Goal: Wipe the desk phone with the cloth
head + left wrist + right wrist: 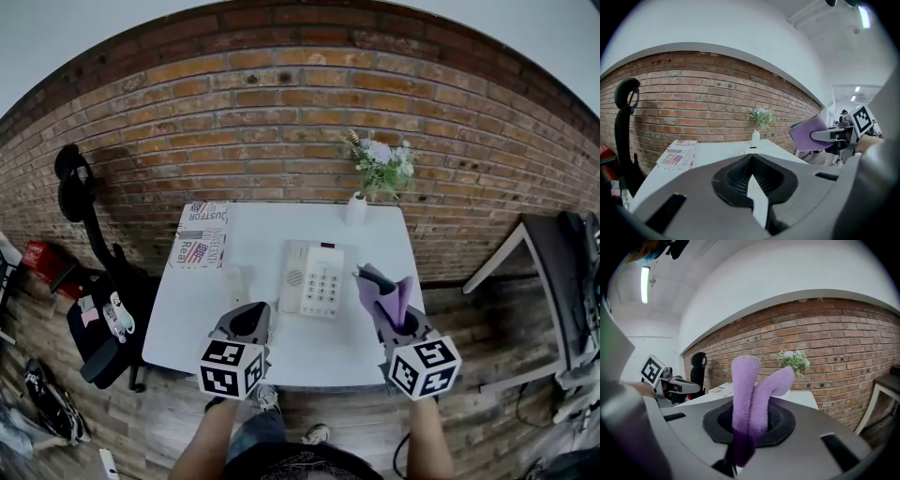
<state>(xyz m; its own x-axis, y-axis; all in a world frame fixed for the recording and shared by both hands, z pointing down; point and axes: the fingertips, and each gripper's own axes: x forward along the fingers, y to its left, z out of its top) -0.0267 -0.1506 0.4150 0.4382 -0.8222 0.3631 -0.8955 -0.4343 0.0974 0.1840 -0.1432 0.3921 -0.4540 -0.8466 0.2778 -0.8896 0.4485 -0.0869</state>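
Observation:
The white desk phone (314,278) lies in the middle of the white table (206,309), handset on its left side. My right gripper (392,317) hovers over the table's front right, just right of the phone, shut on a folded purple cloth (386,295) that sticks up out of its jaws. The cloth (752,394) fills the centre of the right gripper view. My left gripper (250,317) hangs over the front of the table, left of the phone, with its jaws together and nothing in them (751,163). From the left gripper view the cloth (809,132) shows at the right.
A white vase of flowers (358,206) stands at the table's back edge against the brick wall. A printed box (200,236) lies at the back left corner. A black office chair (98,281) stands left of the table, a dark side table (539,244) to the right.

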